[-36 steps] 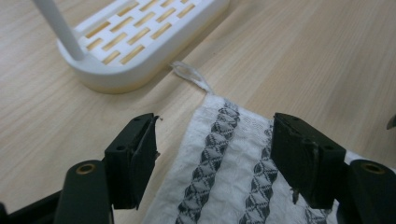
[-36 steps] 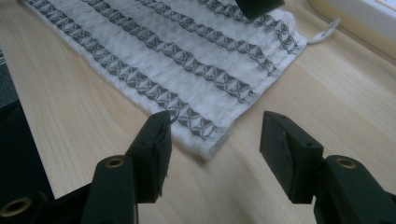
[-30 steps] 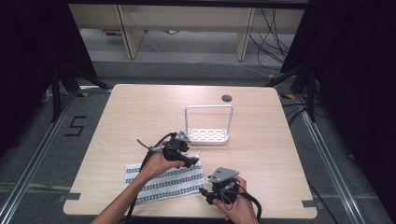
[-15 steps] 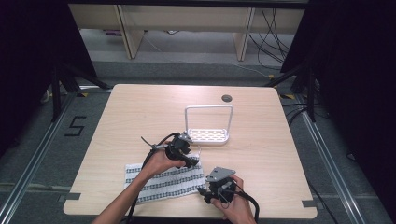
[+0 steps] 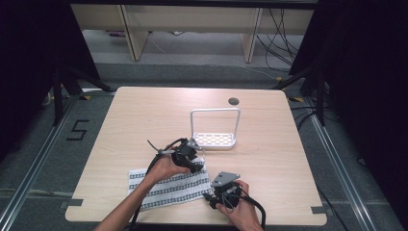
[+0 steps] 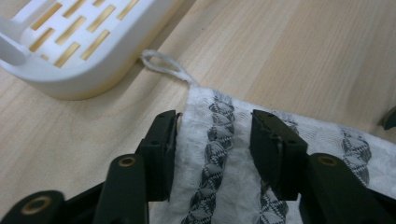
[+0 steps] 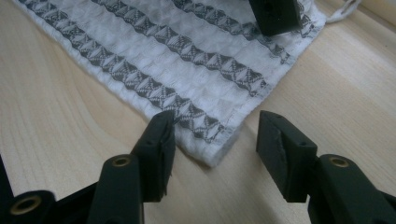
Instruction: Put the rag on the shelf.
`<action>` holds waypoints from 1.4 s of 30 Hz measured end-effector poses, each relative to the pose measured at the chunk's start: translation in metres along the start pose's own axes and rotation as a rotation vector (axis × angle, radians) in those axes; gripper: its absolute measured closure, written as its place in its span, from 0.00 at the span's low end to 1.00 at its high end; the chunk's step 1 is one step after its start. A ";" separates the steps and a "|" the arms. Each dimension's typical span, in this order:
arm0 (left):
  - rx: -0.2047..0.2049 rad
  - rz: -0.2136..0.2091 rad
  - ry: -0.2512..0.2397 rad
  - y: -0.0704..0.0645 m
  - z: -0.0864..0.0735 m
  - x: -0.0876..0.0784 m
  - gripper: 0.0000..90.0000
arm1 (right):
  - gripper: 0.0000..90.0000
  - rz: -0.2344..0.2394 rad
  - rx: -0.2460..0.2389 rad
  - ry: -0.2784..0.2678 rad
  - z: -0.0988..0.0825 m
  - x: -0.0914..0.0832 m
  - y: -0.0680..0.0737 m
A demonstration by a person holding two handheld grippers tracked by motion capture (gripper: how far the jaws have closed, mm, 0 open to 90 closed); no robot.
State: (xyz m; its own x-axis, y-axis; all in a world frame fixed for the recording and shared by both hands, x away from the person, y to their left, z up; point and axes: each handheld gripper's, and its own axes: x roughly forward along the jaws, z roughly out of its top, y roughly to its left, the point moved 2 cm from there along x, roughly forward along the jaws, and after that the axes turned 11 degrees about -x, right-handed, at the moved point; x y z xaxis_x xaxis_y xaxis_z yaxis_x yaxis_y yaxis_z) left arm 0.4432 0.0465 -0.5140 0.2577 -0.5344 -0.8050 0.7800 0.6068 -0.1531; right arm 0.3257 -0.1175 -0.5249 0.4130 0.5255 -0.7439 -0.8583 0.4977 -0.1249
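A white towel (image 5: 168,185) with dark patterned stripes lies flat on the wooden table (image 5: 144,120) near its front edge. My left gripper (image 5: 195,161) is at the towel's far right corner; in the left gripper view it stands open (image 6: 214,135) with the towel's corner (image 6: 219,140) between the jaws, and a white hanging loop (image 6: 163,65) lies just beyond. My right gripper (image 5: 211,195) is at the near right corner, open (image 7: 215,135) around that corner (image 7: 210,135) of the towel (image 7: 187,70).
A white slotted rack (image 5: 214,139) with an upright handle frame stands just beyond the towel; its base (image 6: 74,46) is close to my left gripper. A round cable hole (image 5: 234,101) sits at the table's far side.
Both grippers have shifted slightly and settled at the towel's right corners. The towel lies as before.
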 end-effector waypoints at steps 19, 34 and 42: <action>0.025 -0.010 -0.016 -0.003 -0.002 -0.011 0.92 | 0.97 0.064 0.030 -0.059 0.003 -0.005 -0.013; -0.059 0.007 -0.225 -0.003 0.006 -0.085 0.93 | 0.98 0.036 0.006 -0.207 0.033 -0.040 -0.029; -0.102 0.004 -0.340 -0.006 0.017 -0.125 0.93 | 0.98 0.013 0.003 -0.265 0.058 -0.065 -0.049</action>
State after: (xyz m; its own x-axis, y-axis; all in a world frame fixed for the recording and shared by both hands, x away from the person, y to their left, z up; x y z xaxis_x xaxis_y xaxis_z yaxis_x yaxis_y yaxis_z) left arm 0.4159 0.0998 -0.4024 0.4489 -0.6869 -0.5715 0.7220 0.6557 -0.2210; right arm 0.3589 -0.1364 -0.4324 0.4678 0.6941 -0.5473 -0.8633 0.4916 -0.1144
